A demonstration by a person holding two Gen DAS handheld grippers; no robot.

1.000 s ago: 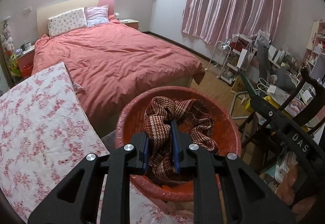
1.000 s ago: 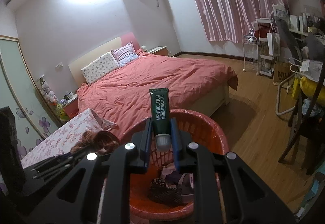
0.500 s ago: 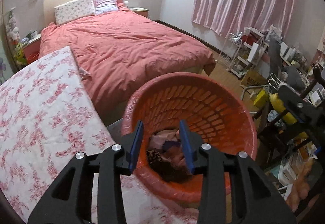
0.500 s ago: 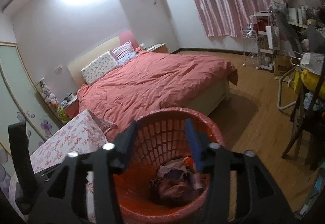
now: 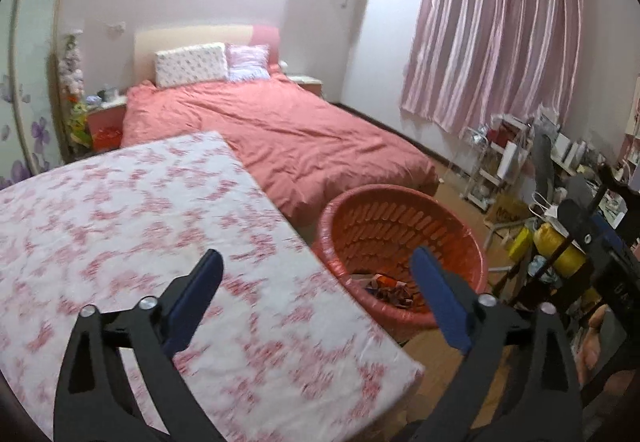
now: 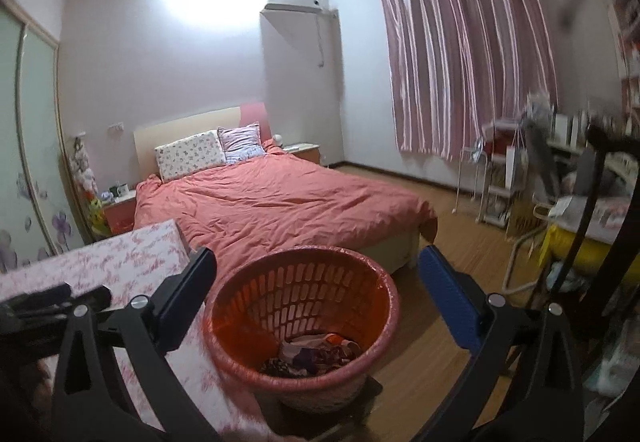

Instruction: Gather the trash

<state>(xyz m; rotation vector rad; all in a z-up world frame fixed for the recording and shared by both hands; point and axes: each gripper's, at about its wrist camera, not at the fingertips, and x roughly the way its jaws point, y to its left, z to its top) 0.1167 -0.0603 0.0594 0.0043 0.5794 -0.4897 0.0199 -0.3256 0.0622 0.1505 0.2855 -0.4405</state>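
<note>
While nothing is held, both black two-finger grippers, left [image 5: 316,282] and right [image 6: 318,278], are spread wide above the round orange plastic basket [image 6: 384,306] containing crumpled trash [image 6: 316,356].

Basket [image 6: 304,374] contents jumbled, can't ID; tablecloth [image 5: 160,226] blurred.

— Any lettering here you can actually read?

— None. The closest thing is the brown bag [image 5: 506,207] on the floor beside the white trolley [image 5: 486,177]. It has dark print on its front, but the letters smear together in the left wrist view.

— Does the right wrist view do any better?

— No. The same bag shows dark marks there too, just as blurred, and I cannot make out a single letter.

— Any numbers, brands or signs elsewhere?

— Nothing legible in either view.
</note>
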